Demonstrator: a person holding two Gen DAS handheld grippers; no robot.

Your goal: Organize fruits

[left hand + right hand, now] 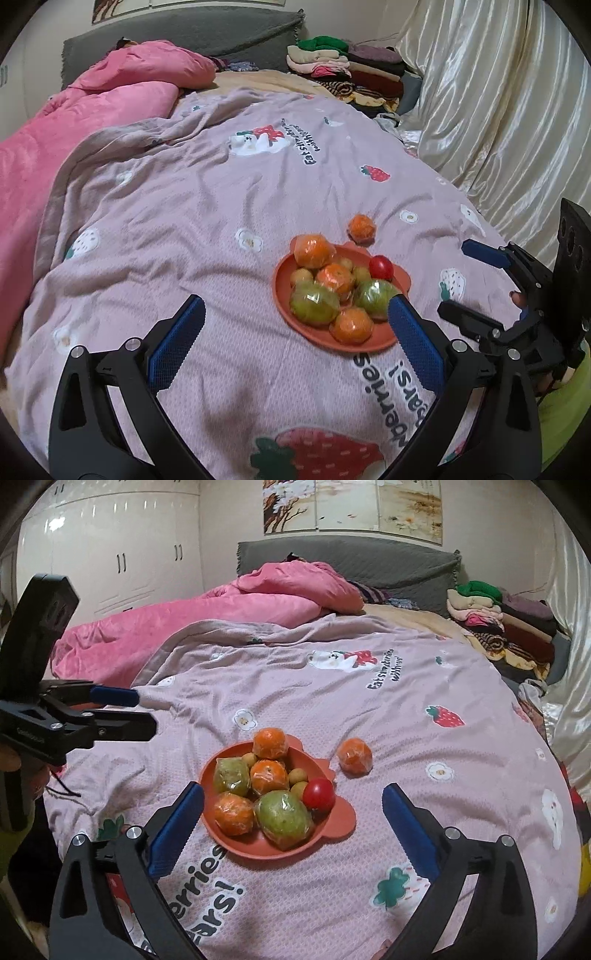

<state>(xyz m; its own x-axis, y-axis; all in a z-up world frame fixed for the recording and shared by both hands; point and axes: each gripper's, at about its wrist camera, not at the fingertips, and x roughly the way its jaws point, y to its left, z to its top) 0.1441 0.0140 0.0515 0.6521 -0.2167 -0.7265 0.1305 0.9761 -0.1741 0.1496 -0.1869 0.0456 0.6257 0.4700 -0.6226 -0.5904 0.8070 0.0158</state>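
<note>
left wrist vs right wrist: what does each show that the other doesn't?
Left wrist only: the right tool from the side, open, and more of the cream curtain.
Right wrist only: the white wardrobe, the wall paintings, and the left tool from the side.
Both: the orange plate of wrapped fruit, one orange lying off it on the bedspread.

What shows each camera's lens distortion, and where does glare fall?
Left wrist view: black corners, bed bulging like a dome, sheen on the satin curtain. Right wrist view: same curved rim, glare spots on the wardrobe doors and wrapped fruit.
</note>
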